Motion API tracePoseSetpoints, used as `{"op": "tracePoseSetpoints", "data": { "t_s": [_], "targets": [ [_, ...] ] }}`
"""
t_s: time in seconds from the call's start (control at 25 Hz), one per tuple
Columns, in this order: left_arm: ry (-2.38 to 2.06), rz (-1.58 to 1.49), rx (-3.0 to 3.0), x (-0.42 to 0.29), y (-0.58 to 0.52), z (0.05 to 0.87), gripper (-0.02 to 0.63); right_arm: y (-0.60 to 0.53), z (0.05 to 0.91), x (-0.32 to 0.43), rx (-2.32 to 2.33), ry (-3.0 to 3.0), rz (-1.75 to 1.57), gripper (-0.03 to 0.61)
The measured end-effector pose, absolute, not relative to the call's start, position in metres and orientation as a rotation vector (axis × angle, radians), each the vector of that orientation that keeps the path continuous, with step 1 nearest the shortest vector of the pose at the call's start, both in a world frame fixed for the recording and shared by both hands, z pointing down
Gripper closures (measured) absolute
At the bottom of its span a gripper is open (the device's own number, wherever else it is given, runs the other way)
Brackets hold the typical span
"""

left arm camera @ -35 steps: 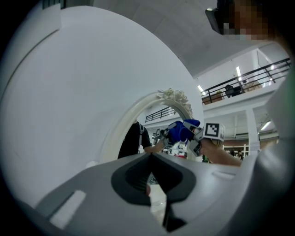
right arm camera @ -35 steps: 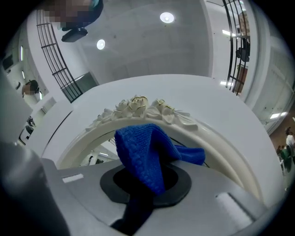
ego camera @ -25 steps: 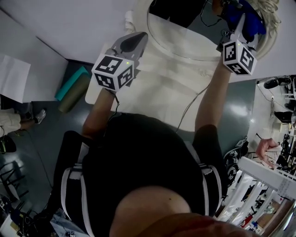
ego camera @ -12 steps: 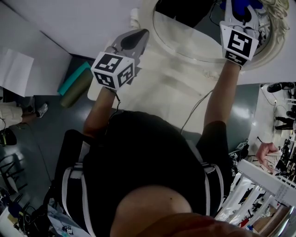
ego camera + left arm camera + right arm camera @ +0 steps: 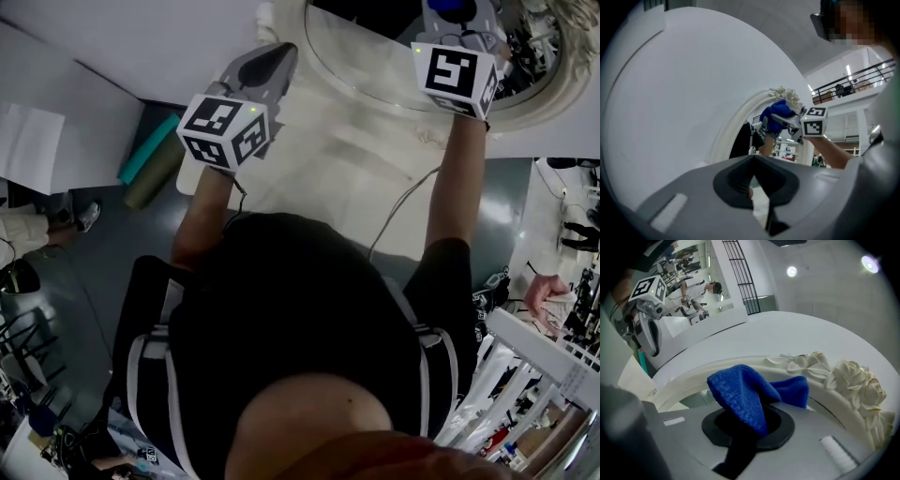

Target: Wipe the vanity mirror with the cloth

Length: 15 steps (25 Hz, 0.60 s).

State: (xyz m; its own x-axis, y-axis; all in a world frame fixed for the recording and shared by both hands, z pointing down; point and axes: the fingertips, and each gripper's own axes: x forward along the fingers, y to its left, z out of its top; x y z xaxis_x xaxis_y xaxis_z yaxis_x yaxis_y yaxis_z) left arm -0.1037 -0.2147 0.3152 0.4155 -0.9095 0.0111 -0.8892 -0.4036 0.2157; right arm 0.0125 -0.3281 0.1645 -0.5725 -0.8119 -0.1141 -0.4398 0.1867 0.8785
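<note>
Where my left tool (image 5: pixel 277 54) hangs: low by the left edge of the mirror's frame, over the desk and clear of the wiping path. I judge it idle, parked there so it doesn't block the glass.
Left tool state: narrow, jaws drawn together with nothing between them.
Desk (image 5: pixel 319 178): white, under the mirror and between my two arms.
Vanity mirror (image 5: pixel 375 70): oval glass in a cream moulded frame at the back of the desk. It reflects the room, so I cannot judge smears.
Cloth (image 5: pixel 740 390): blue and knitted, pinched at one fold so the loose bulk bunches ahead of the jaws. That way soft fabric meets the glass rather than the hard tool. Whether it touches right now I cannot tell.
Right tool (image 5: pixel 749 425): clamped on the cloth, raised to the upper right of the glass, just beside the carved roses (image 5: pixel 855 380).
Step in hand: wiping the top right area, as I read it.
Risk: the cloth's free end could snag on the roses.
</note>
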Motion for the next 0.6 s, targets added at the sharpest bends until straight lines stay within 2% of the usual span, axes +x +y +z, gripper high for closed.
{"op": "tracePoseSetpoints", "data": {
  "t_s": [0.6],
  "targets": [
    [-1.635,-0.179,2.427,-0.126,-0.218,0.321,0.604,-0.318,0.266,-0.041,0.850,-1.906,-1.410,0.528]
  ]
}}
